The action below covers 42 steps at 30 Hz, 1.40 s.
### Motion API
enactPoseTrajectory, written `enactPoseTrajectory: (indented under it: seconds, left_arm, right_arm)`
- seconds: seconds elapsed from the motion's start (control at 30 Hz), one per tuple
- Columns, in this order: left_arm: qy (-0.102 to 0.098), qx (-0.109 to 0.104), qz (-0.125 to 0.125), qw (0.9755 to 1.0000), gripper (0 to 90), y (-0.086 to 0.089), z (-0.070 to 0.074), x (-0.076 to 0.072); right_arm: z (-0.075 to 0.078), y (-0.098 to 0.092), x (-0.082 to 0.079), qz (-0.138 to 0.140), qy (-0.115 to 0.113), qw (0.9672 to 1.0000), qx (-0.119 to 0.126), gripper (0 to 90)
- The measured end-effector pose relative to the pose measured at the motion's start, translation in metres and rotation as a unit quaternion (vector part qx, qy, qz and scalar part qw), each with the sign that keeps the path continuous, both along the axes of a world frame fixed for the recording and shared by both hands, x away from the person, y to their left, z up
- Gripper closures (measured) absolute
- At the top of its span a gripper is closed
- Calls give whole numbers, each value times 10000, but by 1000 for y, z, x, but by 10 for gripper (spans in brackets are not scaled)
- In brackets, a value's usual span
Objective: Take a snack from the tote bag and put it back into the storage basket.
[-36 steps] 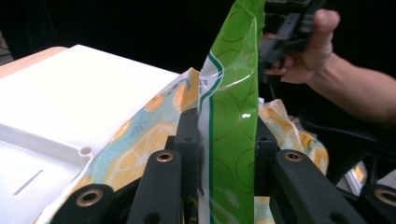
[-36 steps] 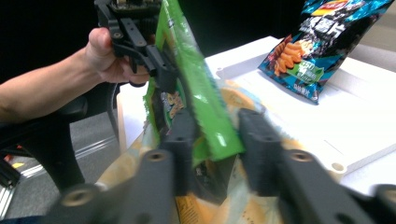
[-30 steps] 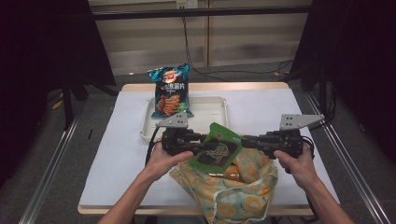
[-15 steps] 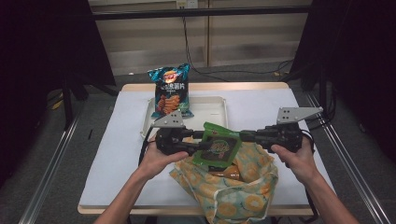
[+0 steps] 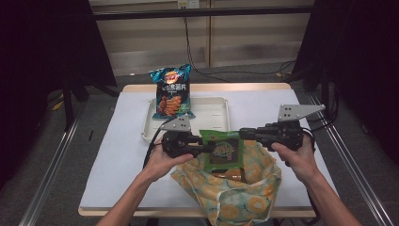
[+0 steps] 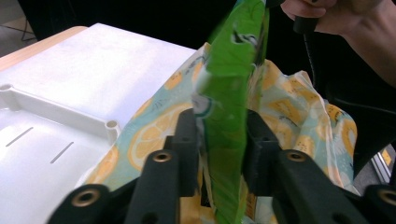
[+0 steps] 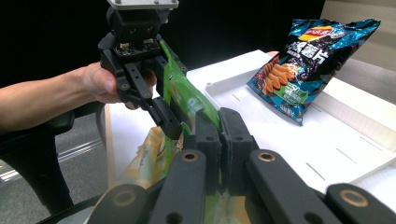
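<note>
The green snack bag (image 5: pixel 224 149) is being held up over the lemon bag (image 5: pixel 230 193), near the table's front edge. It is being squeezed by the left gripper (image 5: pixel 203 149), whose jaws have just been closing, and pinched tight by the right gripper (image 5: pixel 242 134).

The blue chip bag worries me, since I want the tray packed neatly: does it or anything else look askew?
Yes. The blue chip bag leans over the white tray's far left rim, half outside it. The green snack bag hangs between both grippers above the lemon-print bag. Nothing spilled.
</note>
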State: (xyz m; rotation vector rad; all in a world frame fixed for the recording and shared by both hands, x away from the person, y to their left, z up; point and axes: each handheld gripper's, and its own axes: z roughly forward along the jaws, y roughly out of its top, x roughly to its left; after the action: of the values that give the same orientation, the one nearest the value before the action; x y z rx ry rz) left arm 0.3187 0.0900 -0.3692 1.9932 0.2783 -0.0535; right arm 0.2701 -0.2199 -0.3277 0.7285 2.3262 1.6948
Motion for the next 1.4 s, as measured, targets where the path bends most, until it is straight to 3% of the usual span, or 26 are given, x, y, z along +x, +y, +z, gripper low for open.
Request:
enactPoseTrajectory:
  seconds: [0.07, 0.3, 0.43, 0.5, 0.7, 0.8, 0.97, 1.17, 1.4]
  left_arm:
    - [53, -50, -31, 10000, 731, 0, 0, 1]
    - [123, -177, -16, 9998, 734, 6, 6, 3]
    - [159, -290, 10, 9995, 734, 11, 12, 6]
    - [200, -401, -11, 9990, 733, 14, 16, 8]
    - [24, -501, -30, 9987, 732, 20, 35, 9]
    - [-31, -497, -21, 9988, 732, 20, 43, 11]
    - [-46, -626, 28, 9980, 732, 27, 52, 16]
    - [-28, -702, 74, 9975, 730, 35, 62, 23]
    - [-114, -880, 196, 9959, 730, 42, 79, 37]
  right_arm:
    - [-1, -1, 0, -4, 15, 10000, 80, 848]
    - [-6, -6, -6, -190, -72, 9996, 180, 548]
    - [-12, -10, -11, -257, 7, 9994, 234, 444]
    - [-16, -12, -14, -247, 48, 9994, 252, 431]
    - [-25, -13, -23, -268, 68, 9995, 177, 337]
    - [-32, -13, -26, -383, 112, 9992, 18, 302]
    - [-44, -16, -32, -509, 114, 9986, 36, 236]
    - [-53, -21, -42, -707, 146, 9974, 6, 207]
    - [-56, -25, -48, -695, 142, 9975, 36, 192]
